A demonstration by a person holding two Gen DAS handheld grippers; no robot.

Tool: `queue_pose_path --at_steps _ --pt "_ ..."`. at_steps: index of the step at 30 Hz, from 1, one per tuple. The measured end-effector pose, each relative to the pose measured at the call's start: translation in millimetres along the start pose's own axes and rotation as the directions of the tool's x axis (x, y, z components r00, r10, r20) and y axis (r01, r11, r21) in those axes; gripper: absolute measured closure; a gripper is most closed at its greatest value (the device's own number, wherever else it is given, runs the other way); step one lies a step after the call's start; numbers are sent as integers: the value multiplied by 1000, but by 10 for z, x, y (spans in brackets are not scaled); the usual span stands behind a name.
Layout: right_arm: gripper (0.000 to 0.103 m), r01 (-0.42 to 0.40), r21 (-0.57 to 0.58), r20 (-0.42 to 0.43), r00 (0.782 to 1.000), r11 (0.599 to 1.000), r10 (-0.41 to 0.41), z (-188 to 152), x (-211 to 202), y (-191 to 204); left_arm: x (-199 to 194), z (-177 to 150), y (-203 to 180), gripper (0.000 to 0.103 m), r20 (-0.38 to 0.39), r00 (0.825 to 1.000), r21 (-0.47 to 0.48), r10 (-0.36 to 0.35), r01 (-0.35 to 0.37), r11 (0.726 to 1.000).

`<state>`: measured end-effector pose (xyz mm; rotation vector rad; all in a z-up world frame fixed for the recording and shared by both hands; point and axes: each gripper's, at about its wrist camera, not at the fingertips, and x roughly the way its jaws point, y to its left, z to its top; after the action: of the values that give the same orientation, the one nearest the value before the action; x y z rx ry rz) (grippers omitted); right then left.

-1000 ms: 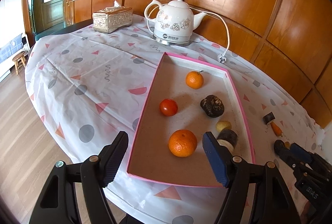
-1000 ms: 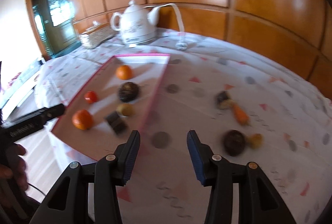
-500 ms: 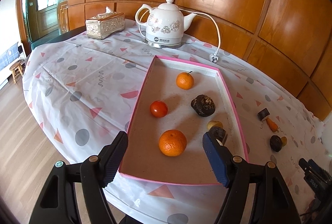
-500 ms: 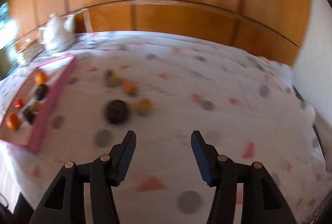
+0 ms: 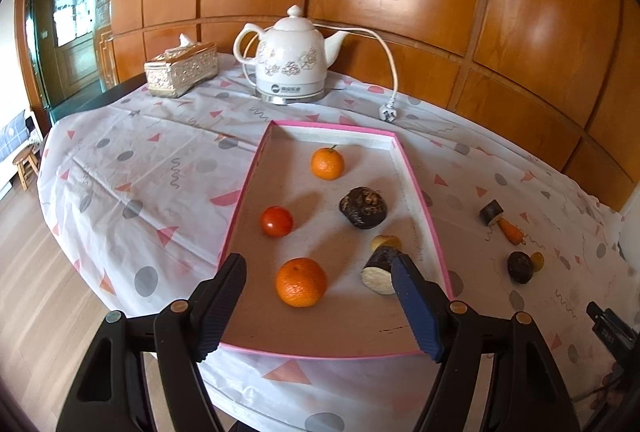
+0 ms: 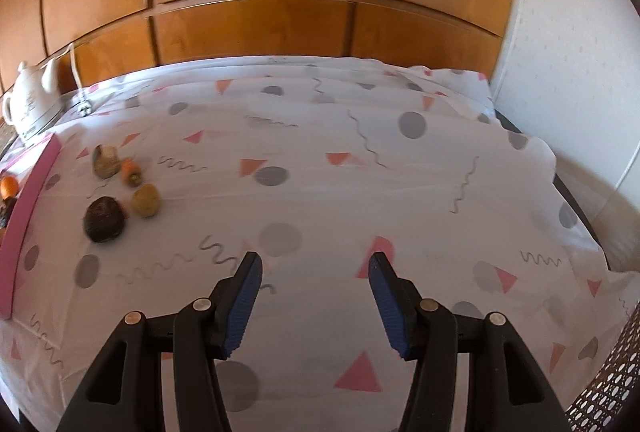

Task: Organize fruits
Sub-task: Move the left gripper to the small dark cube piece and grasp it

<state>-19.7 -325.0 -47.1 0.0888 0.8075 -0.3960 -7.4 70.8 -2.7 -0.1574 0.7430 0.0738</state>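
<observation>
A pink-rimmed tray (image 5: 427, 216) holds two oranges (image 5: 301, 282) (image 5: 327, 163), a tomato (image 5: 276, 221), a dark round fruit (image 5: 363, 207), a small yellow piece (image 5: 385, 242) and a dark cut piece (image 5: 379, 269). My left gripper (image 5: 320, 306) is open and empty, above the tray's near edge. Right of the tray lie a dark fruit (image 6: 103, 219), a yellow fruit (image 6: 146, 200), a small carrot (image 6: 132, 171) and a cut piece (image 6: 105, 162). My right gripper (image 6: 314, 306) is open and empty over bare cloth, right of them.
A white kettle (image 5: 290, 62) with cord and plug (image 5: 388, 112) and a tissue box (image 5: 182, 69) stand behind the tray. Wood panelling runs along the back. A white wall (image 6: 568, 32) bounds the table's right end. The tray's edge (image 6: 24, 200) shows in the right wrist view.
My right gripper has swung right, away from the tray, so the loose fruits now lie at its left. My left gripper has drawn back and risen a little. Both stay open.
</observation>
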Motion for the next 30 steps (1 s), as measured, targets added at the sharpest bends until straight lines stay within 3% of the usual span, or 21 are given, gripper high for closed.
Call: queue_pose_path --at_steps 19,25,30 --pt "46 121 93 -24 993 988 -119 -22 244 -381 75 67 -508 28 -46 995 165 -85 91 982" --pt "46 120 101 -23 993 988 -118 -39 287 -407 116 161 -769 28 -95 979 201 -183 199 959" --pt "46 113 105 -17 994 988 -112 -39 314 -409 264 201 -1030 28 -175 959 221 -225 261 940"
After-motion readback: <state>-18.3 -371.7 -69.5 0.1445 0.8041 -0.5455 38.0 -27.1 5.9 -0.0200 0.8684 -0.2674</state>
